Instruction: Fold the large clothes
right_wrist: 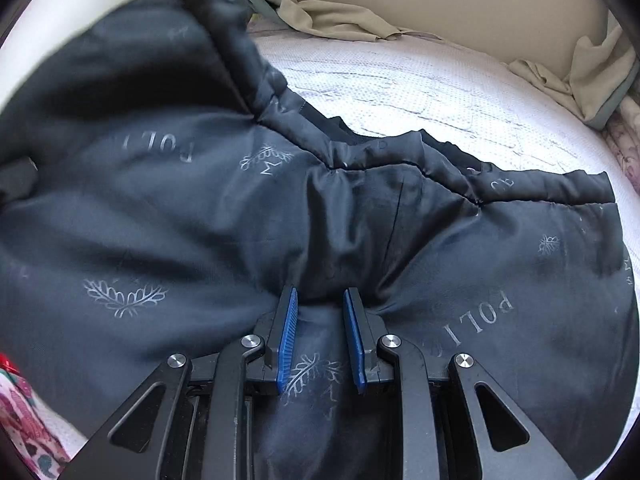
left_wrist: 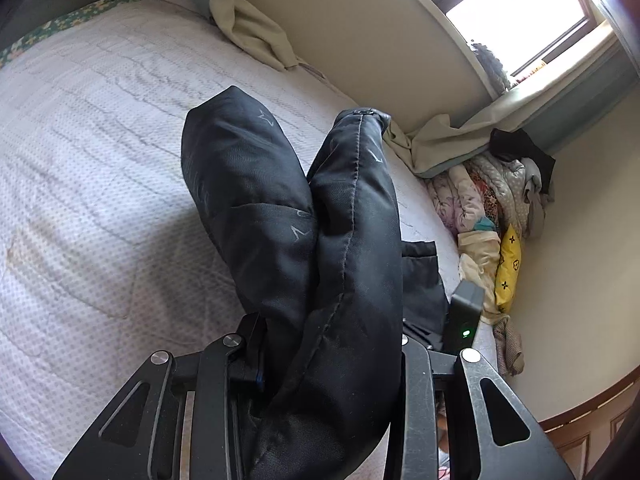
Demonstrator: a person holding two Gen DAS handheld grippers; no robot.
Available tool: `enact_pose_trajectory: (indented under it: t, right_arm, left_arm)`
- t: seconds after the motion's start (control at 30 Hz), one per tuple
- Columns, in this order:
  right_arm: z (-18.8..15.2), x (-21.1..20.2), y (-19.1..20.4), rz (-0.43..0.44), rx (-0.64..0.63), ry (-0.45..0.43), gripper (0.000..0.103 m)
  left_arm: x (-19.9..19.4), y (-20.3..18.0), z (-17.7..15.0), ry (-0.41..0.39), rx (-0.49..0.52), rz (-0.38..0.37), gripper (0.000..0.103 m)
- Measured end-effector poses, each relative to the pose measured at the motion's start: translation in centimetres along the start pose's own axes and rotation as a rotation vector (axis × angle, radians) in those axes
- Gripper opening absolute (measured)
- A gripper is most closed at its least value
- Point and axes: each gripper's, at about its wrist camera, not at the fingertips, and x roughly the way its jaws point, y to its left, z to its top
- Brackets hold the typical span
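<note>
Pointing steeply down, the right gripper [right_wrist: 320, 308] pinches a fold of the black jacket [right_wrist: 200, 220] between its blue pads [right_wrist: 287, 340]; the jacket lies spread on the bed [right_wrist: 420, 92]. The left gripper [left_wrist: 328, 344], tilted less steeply, has its jaws clamped on a thick bunched fold of the jacket, held above the bed.
</note>
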Motion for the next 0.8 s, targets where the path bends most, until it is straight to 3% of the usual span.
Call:
enact_pose_trajectory:
  t: [0.33, 0.8]
  right_arm:
    - [-1.0, 1.8, -1.9, 0.064, 0.082, -0.042, 0.017]
    - [-1.6, 3.5, -4.7, 0.178, 0.195, -0.069, 0.012]
  left_arm:
    - [2.3, -4.4, 0.0, -0.008, 0.065, 0.018, 0.038]
    - [6.1, -11.1, -0.8, -0.002, 0.251, 0.089, 0.039]
